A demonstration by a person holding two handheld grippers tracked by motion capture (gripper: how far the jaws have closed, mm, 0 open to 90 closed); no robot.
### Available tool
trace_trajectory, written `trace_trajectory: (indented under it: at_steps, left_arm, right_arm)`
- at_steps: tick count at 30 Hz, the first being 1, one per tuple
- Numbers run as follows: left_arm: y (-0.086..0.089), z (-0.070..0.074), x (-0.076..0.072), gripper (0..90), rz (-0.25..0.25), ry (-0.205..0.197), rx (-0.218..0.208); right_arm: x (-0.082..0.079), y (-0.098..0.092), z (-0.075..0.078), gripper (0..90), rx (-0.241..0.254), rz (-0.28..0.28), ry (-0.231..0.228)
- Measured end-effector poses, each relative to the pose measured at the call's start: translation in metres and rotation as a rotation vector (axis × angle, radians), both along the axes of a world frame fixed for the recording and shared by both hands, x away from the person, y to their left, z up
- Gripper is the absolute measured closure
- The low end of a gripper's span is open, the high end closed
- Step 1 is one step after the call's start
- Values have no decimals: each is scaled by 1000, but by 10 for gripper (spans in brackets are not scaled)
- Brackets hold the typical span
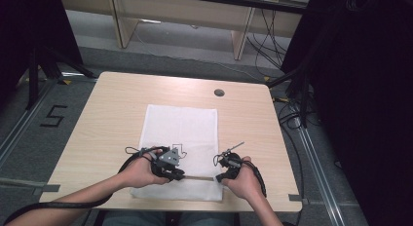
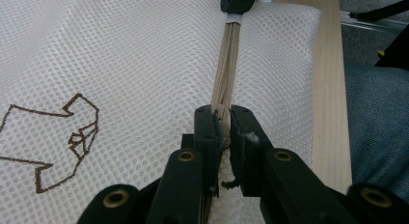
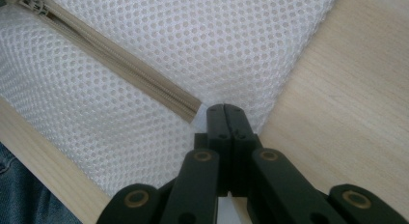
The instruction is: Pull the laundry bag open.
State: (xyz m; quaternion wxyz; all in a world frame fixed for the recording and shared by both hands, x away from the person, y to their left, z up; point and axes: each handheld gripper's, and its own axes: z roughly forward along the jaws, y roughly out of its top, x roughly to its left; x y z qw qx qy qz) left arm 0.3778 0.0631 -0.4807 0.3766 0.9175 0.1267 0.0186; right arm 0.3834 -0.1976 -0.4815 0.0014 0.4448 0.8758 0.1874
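A white mesh bag (image 1: pixel 180 123) lies flat on the wooden table (image 1: pixel 109 114), with a brown outline print (image 2: pixel 62 137) on it. A beige zipper (image 2: pixel 226 60) runs across its near end (image 1: pixel 199 178). My left gripper (image 2: pixel 223 115) is shut on the zipper pull at the zipper's left part, also seen from above (image 1: pixel 181 177). At the zipper's right end my right gripper (image 3: pixel 224 108) is shut on the bag's mesh edge (image 1: pixel 219 178). The closed zipper (image 3: pixel 120 72) stretches away from it. A hand holds each gripper.
A round cable hole (image 1: pixel 219 92) sits in the table's far side. The table's front edge (image 3: pixel 43 156) is close to both grippers, with the person's jeans (image 2: pixel 381 127) just beyond. Cables and stands (image 1: pixel 292 89) are on the floor at the right.
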Motion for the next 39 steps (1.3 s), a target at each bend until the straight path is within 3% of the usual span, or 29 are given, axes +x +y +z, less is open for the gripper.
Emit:
trace_trajectory:
  at_steps: [2, 8, 13, 16, 18, 19, 20, 21, 36, 38, 39]
  left_arm:
    - [2, 1, 1, 817, -4, -3, 12]
    - [13, 4, -1, 817, 20, 9, -5]
    - [13, 3, -4, 818, 10, 3, -2]
    - [15, 4, -4, 818, 3, 2, 0]
    - [17, 4, -5, 817, 17, 24, -14]
    - [18, 4, -4, 818, 5, 10, -12]
    - [18, 3, -5, 818, 16, 22, -21]
    - [19, 4, -5, 817, 9, 6, -5]
    - [29, 5, -9, 817, 18, 5, 7]
    - [30, 5, -9, 818, 23, 14, -6]
    - [30, 6, -8, 817, 9, 0, 0]
  right_arm:
    - [0, 0, 0, 900, 1, -10, 7]
    - [0, 0, 1, 900, -4, -7, 10]
    - [-1, 0, 1, 900, -8, -31, 17]
    - [-1, 0, 1, 900, -3, -18, 7]
    - [-1, 0, 1, 900, -3, -18, 7]
    - [-1, 0, 1, 900, -3, -18, 7]
    - [-1, 0, 1, 900, -4, -21, 9]
    - [-1, 0, 1, 900, -4, -19, 7]
    - [-1, 0, 0, 900, -3, -15, 2]
    - [-1, 0, 0, 900, 3, -19, -3]
    - [-1, -1, 0, 900, 1, -18, -3]
